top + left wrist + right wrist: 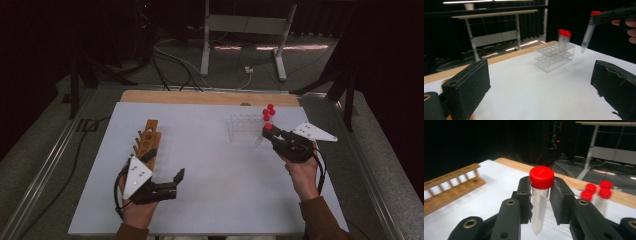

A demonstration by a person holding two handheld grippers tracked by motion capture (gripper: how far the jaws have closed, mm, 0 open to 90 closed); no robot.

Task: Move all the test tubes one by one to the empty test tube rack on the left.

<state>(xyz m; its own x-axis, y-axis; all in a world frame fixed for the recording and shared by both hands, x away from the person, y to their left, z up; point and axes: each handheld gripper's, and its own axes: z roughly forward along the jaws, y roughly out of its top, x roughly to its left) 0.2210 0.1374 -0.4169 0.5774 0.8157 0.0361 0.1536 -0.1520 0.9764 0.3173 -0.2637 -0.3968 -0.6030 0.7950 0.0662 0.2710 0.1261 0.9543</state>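
On the white table top (210, 165), the wooden rack (148, 142) at the left stands with no tube showing in it, and the clear plastic rack (245, 127) at the far right already carries three red-capped tubes (269, 111) in its back corner. The left gripper (170, 184) rests low beside the wooden rack with its jaws spread wide and nothing between them, while the right gripper (270, 131) is pinched on a fourth red-capped centrifuge tube (539, 202) just under its cap, hanging upright in the air close beside the clear rack. By the look of it the move from wood to plastic is nearly through: this last tube still has to be lowered into a free hole next to the other three and released
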